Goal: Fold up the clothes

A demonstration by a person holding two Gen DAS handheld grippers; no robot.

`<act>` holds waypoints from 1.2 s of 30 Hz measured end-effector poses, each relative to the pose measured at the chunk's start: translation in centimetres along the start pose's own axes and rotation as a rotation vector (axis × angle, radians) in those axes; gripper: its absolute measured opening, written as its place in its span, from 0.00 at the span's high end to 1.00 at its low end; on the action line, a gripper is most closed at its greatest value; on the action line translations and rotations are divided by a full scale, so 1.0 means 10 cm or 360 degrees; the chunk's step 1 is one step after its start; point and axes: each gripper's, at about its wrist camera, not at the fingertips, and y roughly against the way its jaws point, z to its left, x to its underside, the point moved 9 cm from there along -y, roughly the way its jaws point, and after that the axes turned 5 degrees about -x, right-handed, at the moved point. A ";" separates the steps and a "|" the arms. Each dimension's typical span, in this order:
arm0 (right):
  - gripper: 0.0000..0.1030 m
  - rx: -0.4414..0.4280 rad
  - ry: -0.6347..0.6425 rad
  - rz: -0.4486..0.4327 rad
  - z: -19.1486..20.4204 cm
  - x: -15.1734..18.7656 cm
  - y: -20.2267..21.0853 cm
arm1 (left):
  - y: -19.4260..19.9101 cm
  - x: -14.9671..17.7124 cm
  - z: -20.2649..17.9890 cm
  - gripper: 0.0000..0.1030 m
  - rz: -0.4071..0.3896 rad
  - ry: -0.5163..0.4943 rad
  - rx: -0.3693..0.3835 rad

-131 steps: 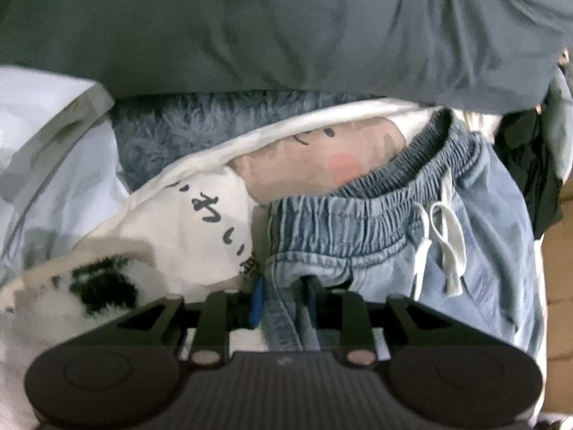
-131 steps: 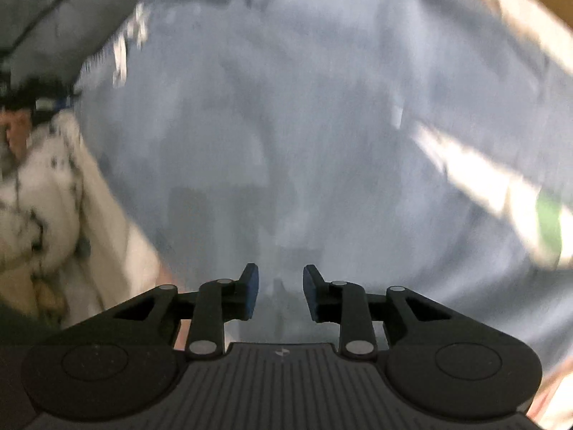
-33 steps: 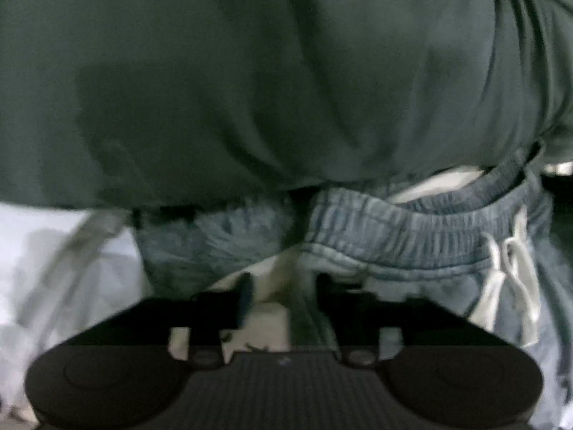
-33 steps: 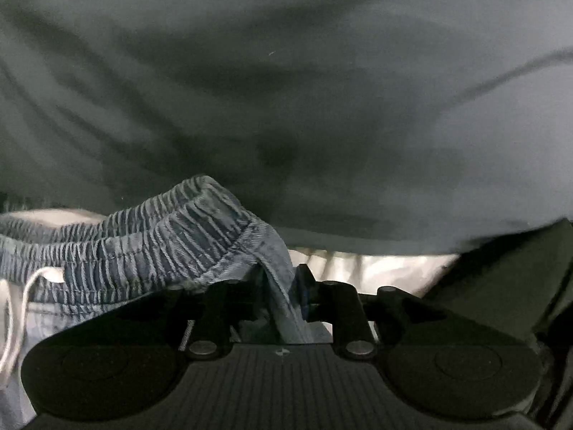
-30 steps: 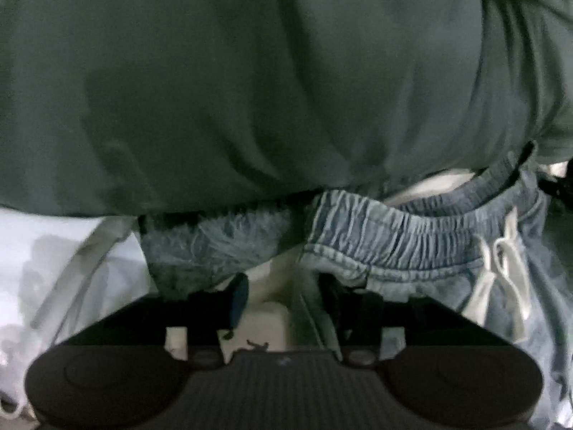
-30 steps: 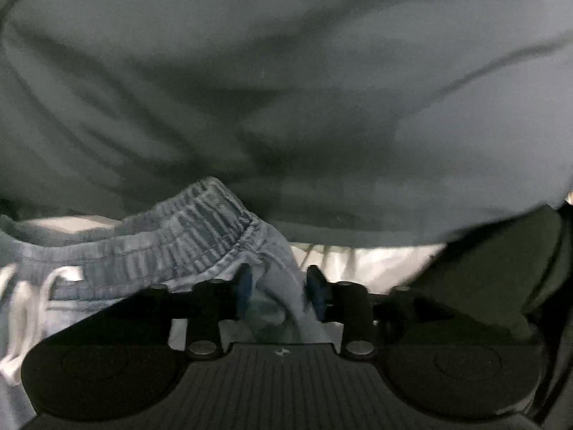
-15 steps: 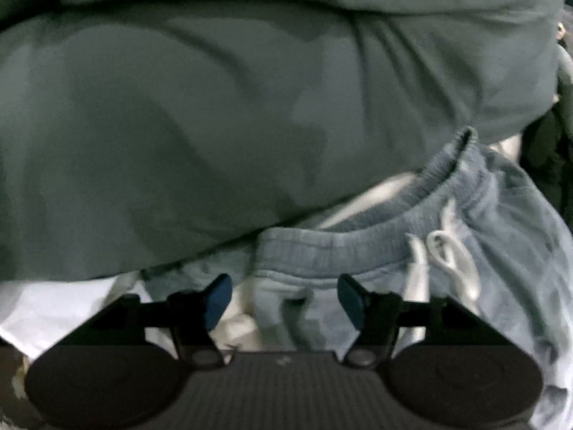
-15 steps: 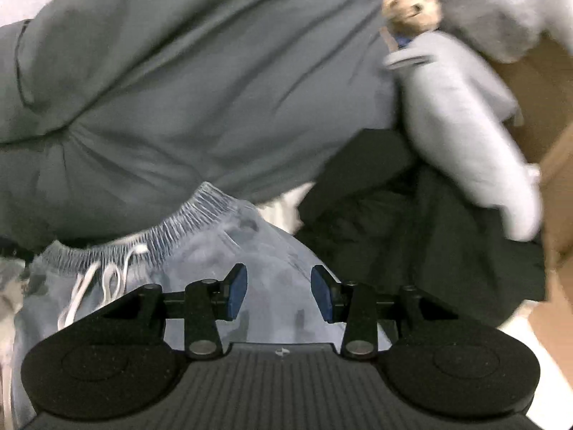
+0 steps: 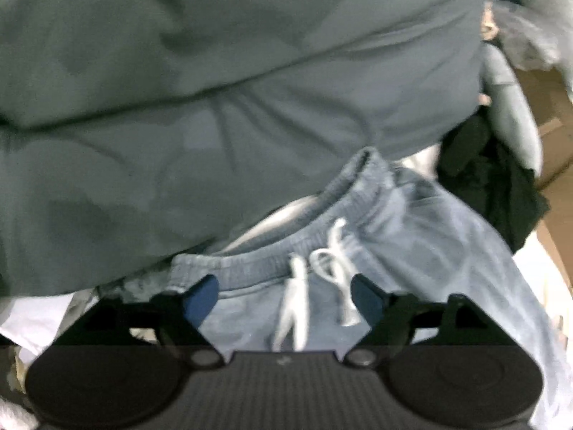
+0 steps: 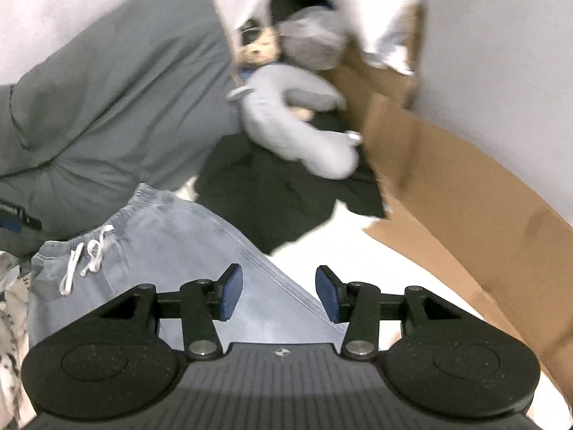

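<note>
Light blue drawstring shorts (image 9: pixel 412 236) lie flat below both grippers, elastic waistband and white cord (image 9: pixel 322 279) facing up. My left gripper (image 9: pixel 284 295) hovers over the waistband, its jaws opening wide with nothing pinched between the blue pads. The same shorts (image 10: pixel 172 243) fill the lower left of the right wrist view. My right gripper (image 10: pixel 279 294) hangs above their right edge, jaws opening, gripping nothing. A large dark grey-green garment (image 9: pixel 215 89) lies behind the waistband, partly covering it.
A black garment (image 10: pixel 279 193) lies right of the shorts. A grey neck pillow (image 10: pixel 297 122) and a small plush toy (image 10: pixel 256 48) sit behind it. A brown cardboard box wall (image 10: pixel 465 193) runs along the right. A black-and-white patterned cloth (image 10: pixel 10 304) shows at the left edge.
Both grippers let go of the shorts' waistband, opened and pulled up and away. The shorts now lie flat, and the right view has swung right to the cardboard box.
</note>
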 end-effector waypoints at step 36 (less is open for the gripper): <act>0.49 0.0729 -0.0487 0.0079 -2.49 2.85 1.50 | -0.91 0.08 -2.86 0.24 0.0111 -0.0423 0.0306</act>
